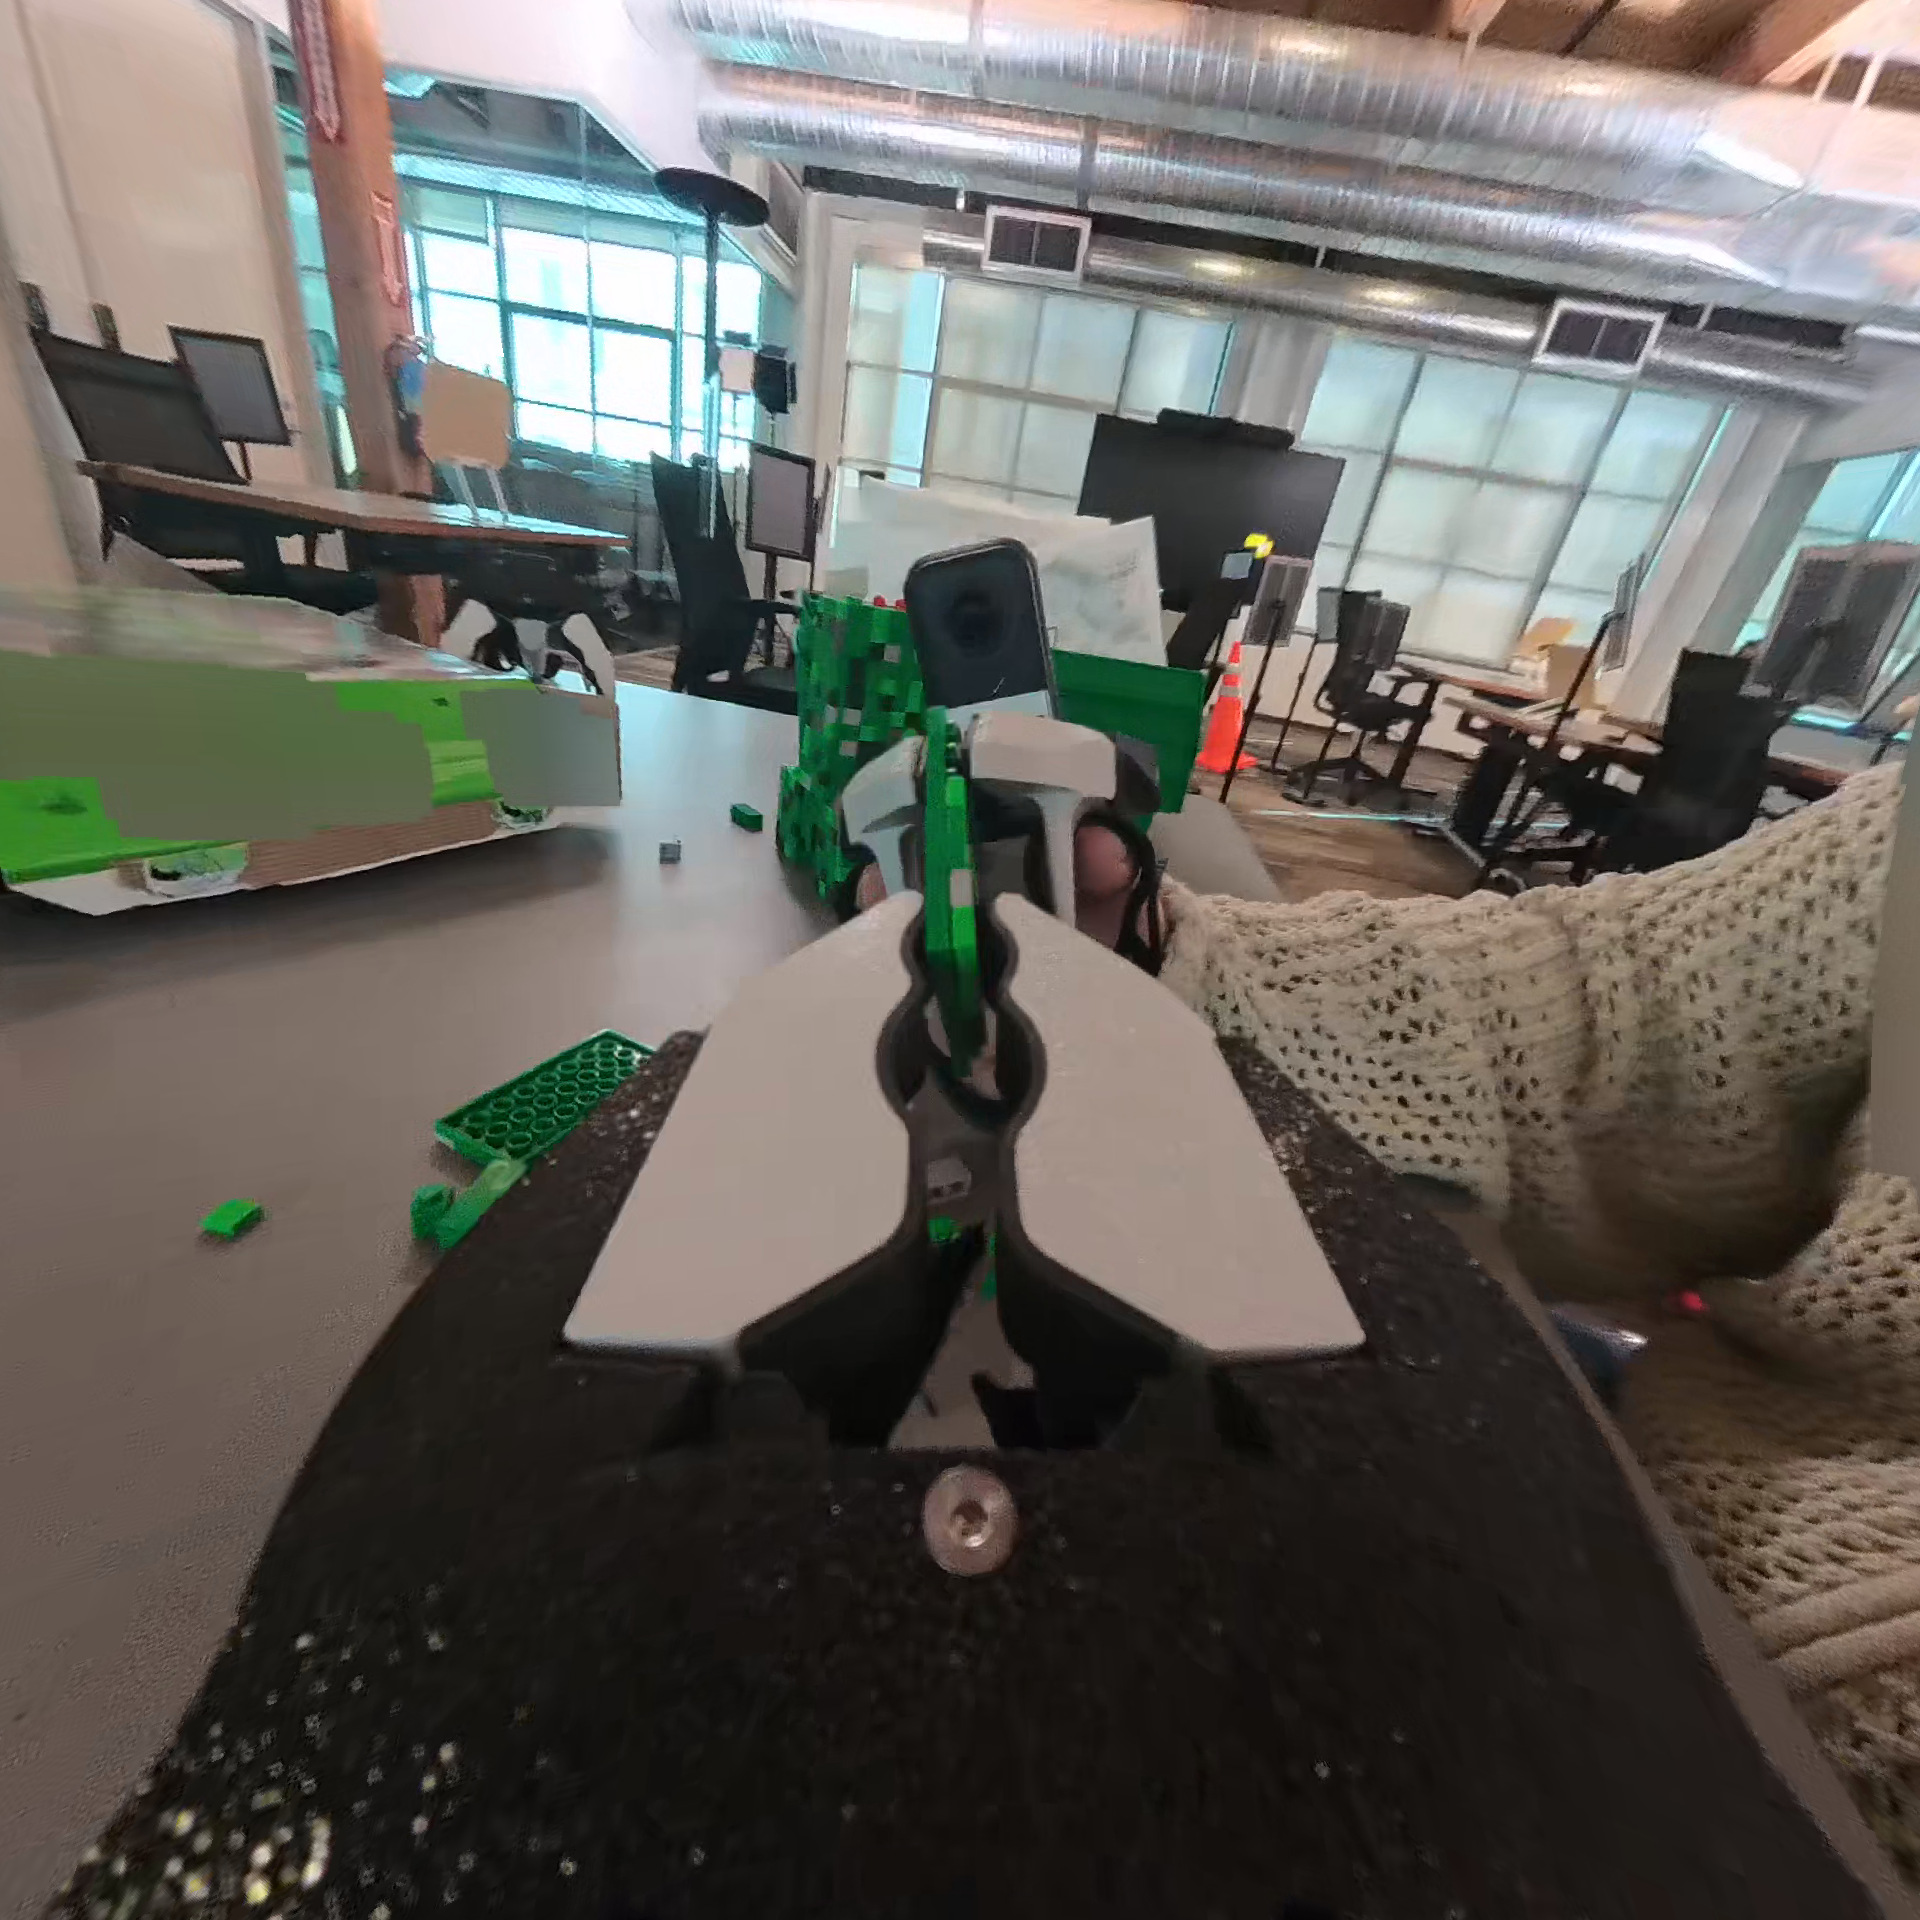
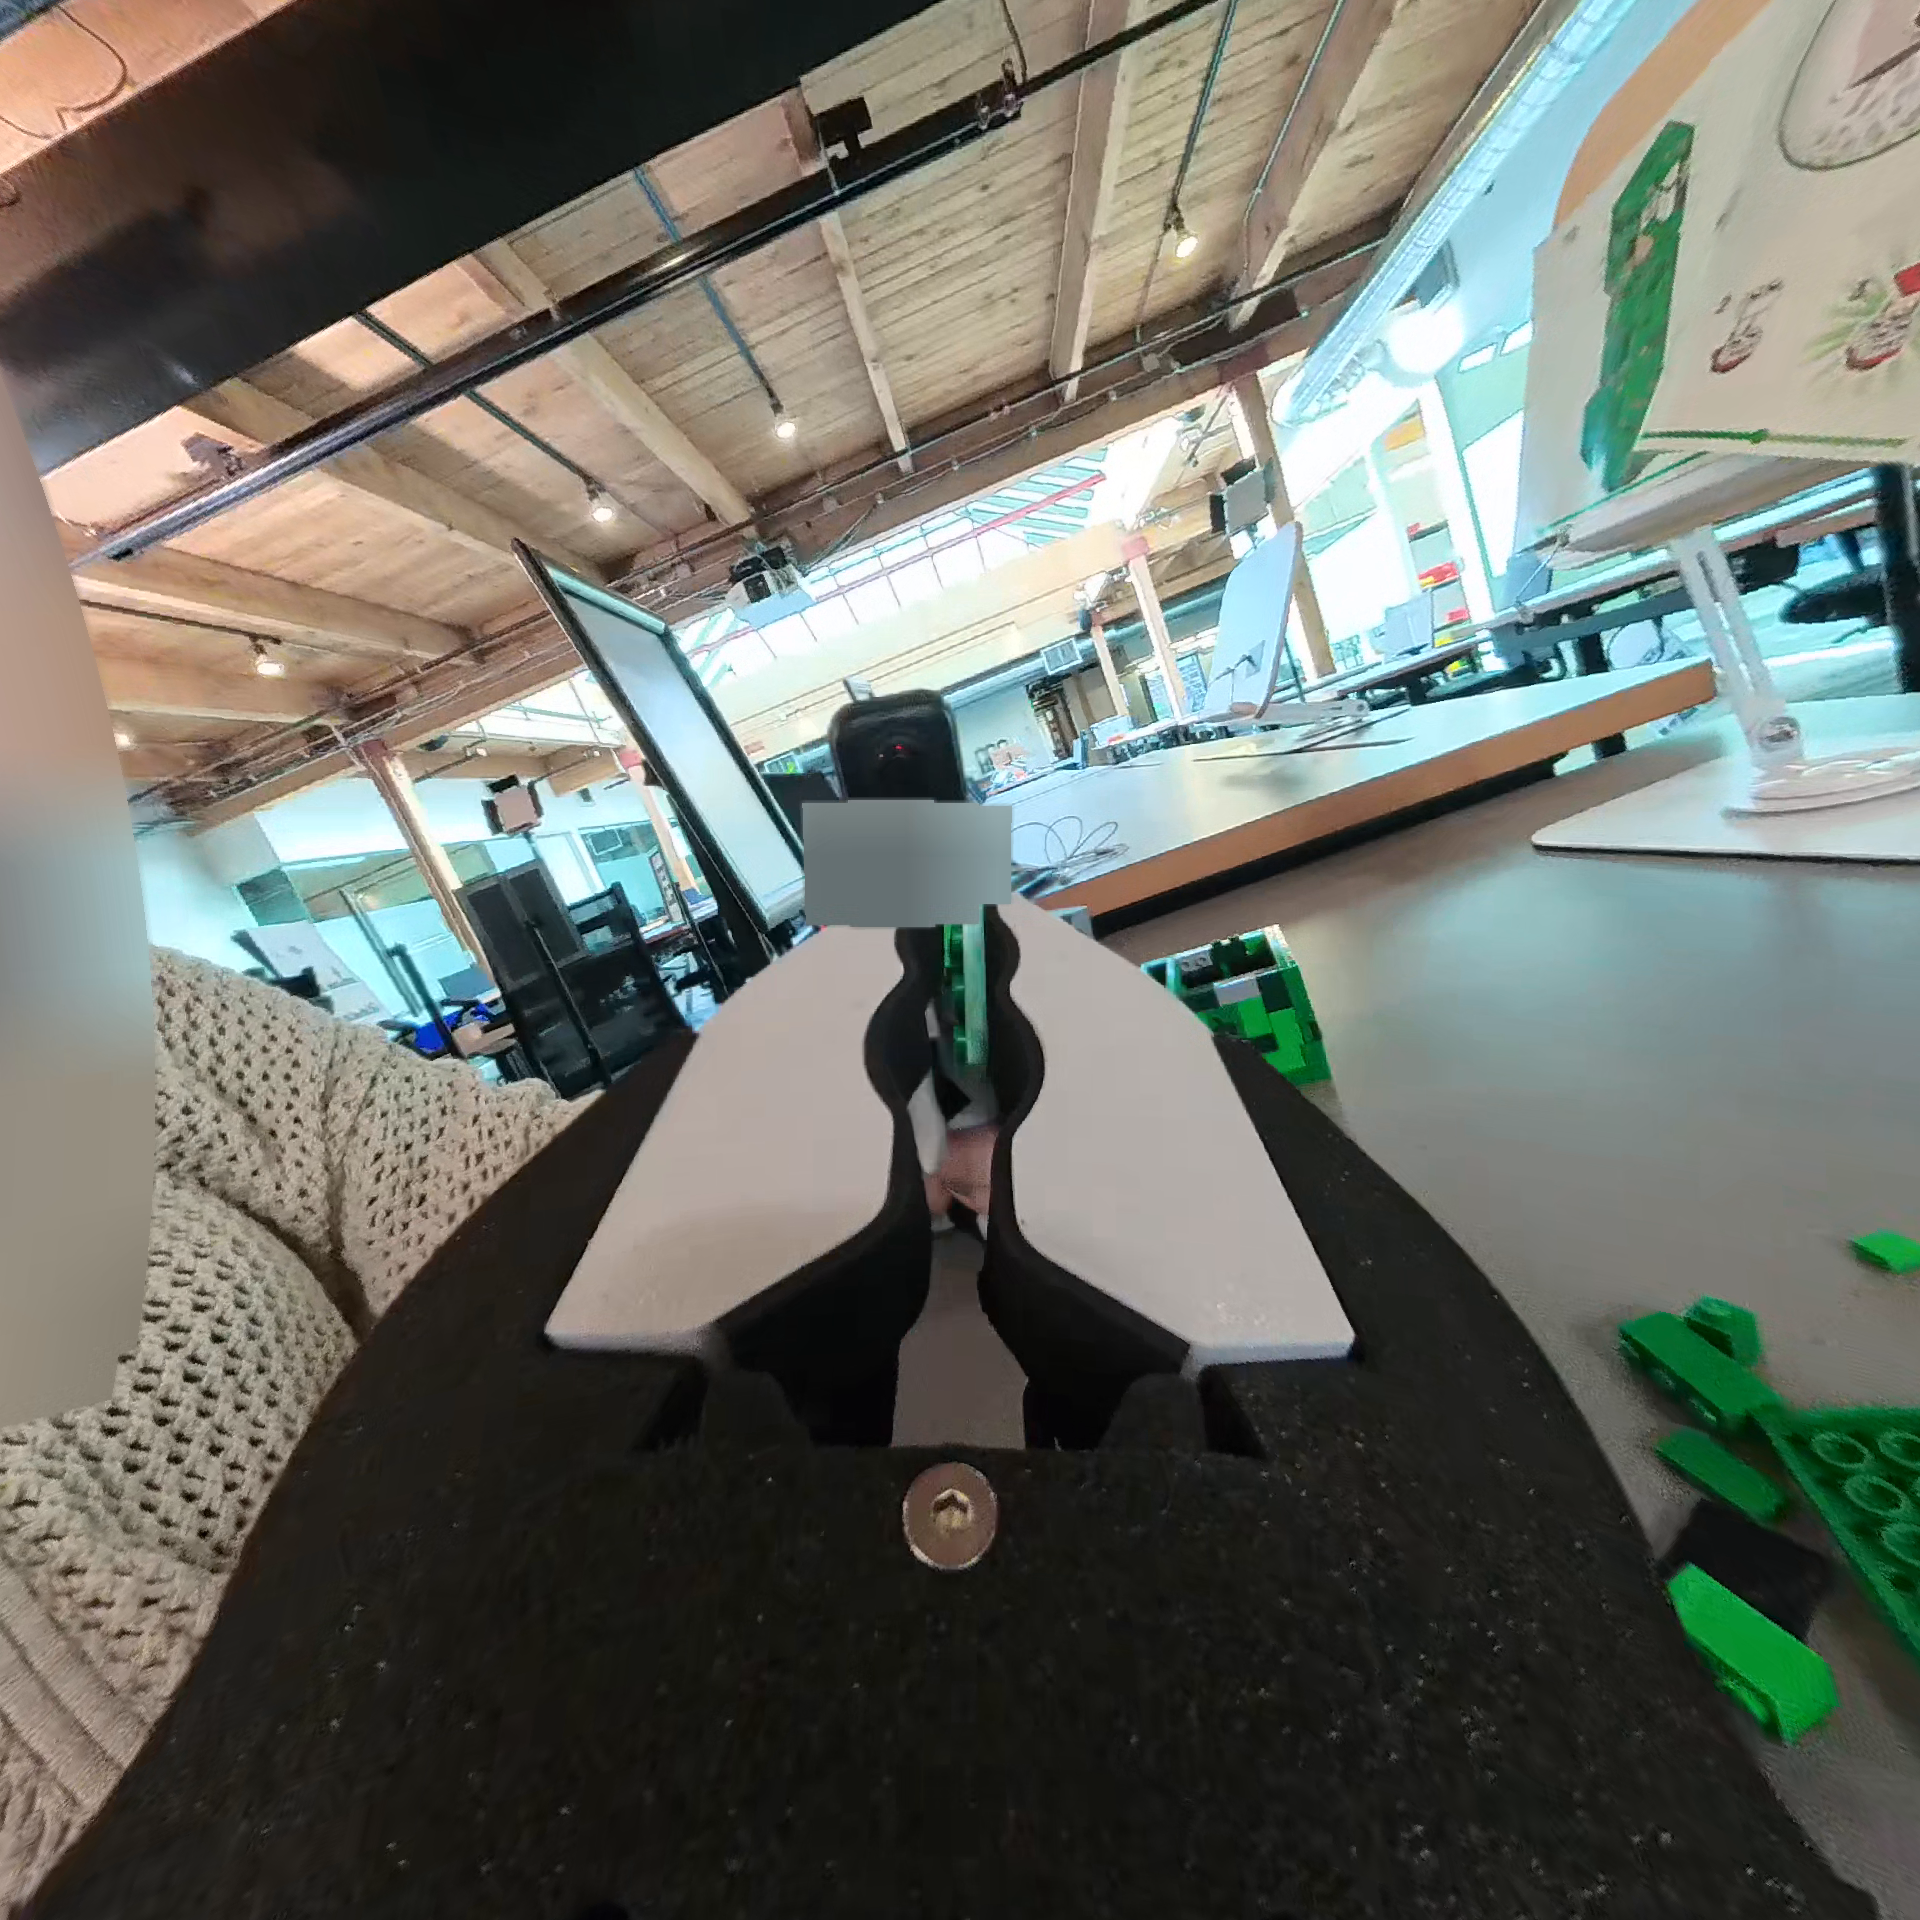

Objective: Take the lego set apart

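A thin green lego panel [image 1: 948,868] is held edge-on between both grippers, above the grey table. My left gripper [image 1: 956,920] is shut on its near end. My right gripper [image 1: 951,774] faces it and is shut on the far end. In the right wrist view my right gripper [image 2: 956,935] clamps the same panel [image 2: 971,1003], with the left gripper's camera [image 2: 894,753] straight ahead. The main green lego build [image 1: 836,727] stands on the table behind the grippers and also shows in the right wrist view [image 2: 1252,1008].
A loose green plate [image 1: 540,1091] and small green pieces [image 1: 231,1218] lie on the table [image 1: 312,1039]. More pieces [image 2: 1704,1377] lie at the right. A cardboard box [image 1: 312,831] sits at the left. A booklet stand [image 2: 1766,727] is at the far right. Knit sleeves [image 1: 1455,1039] flank the grippers. My left and right fingertips are right by each other. From either gripper's tips it is about 20 cm to the loose green plate [image 1: 540,1091].
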Motion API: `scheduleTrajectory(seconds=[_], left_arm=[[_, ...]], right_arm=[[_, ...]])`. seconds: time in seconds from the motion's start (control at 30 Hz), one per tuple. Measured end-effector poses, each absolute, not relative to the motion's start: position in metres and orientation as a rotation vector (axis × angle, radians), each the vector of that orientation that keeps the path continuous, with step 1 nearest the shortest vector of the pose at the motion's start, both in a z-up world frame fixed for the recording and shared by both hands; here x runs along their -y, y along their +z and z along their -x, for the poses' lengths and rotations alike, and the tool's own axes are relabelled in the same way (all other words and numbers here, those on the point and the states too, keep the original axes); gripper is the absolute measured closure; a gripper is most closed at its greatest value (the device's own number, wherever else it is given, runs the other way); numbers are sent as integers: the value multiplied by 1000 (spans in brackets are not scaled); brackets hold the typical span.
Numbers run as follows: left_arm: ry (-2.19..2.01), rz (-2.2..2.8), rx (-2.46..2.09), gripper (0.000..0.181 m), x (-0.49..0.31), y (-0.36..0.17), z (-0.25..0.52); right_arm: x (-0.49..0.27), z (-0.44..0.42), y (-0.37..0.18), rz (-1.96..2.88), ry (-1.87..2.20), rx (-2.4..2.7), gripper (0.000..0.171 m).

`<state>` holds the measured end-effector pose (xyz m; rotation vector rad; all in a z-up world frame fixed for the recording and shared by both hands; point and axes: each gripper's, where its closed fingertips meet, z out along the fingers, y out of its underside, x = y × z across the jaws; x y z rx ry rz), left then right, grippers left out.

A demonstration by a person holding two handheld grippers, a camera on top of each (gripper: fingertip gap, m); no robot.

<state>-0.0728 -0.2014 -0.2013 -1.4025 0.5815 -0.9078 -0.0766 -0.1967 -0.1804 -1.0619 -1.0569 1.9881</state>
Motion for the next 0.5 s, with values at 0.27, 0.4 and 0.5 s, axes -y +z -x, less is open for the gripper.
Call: scheduleTrajectory(seconds=[0.27, 0.4, 0.5], left_arm=[[-827, 1743, -398, 176, 178, -230, 100], [-993, 1873, -282, 176, 178, -248, 103], [-1070, 1922, -265, 176, 180, -257, 99]], right_arm=[[166, 79, -201, 874, 821, 1302, 122], [179, 93, -237, 745, 423, 1557, 121], [183, 102, -257, 687, 246, 1658, 124]])
